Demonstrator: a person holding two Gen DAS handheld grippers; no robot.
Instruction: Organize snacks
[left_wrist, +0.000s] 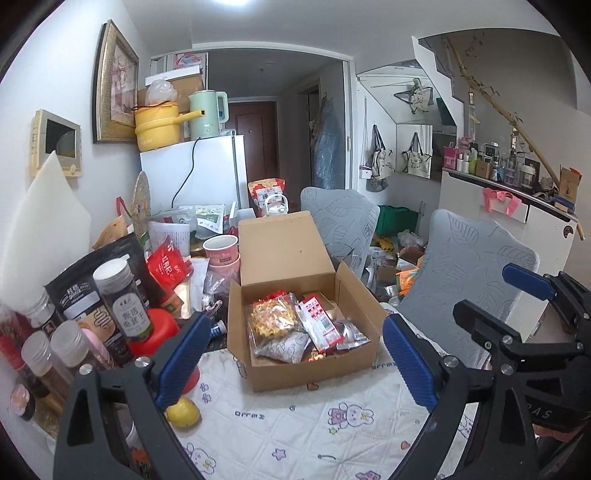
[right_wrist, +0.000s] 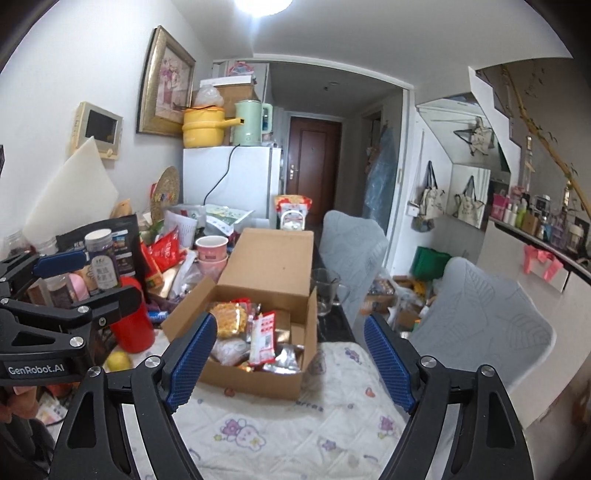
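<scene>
open left gripper (left_wrist: 295, 354), snack-filled cardboard box (left_wrist: 314, 373)

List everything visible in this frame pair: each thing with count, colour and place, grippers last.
open brown cardboard box: one, centre of table, lid up
snack packets: several, red, silver and yellow, inside the box
white quilted bunny-print tablecloth: one, under the box
yellow lemon: one, table's left edge
red plastic container: one, left of the box
dark-labelled jar with grey lid: one, among left clutter
pink paper cups: two stacked, behind the box
grey leaf-print chairs: two, right of table
white fridge: one, far wall
yellow pot: one, on fridge
green kettle: one, on fridge
left gripper: blue pads, open, empty
right gripper: blue pads, open, empty
</scene>
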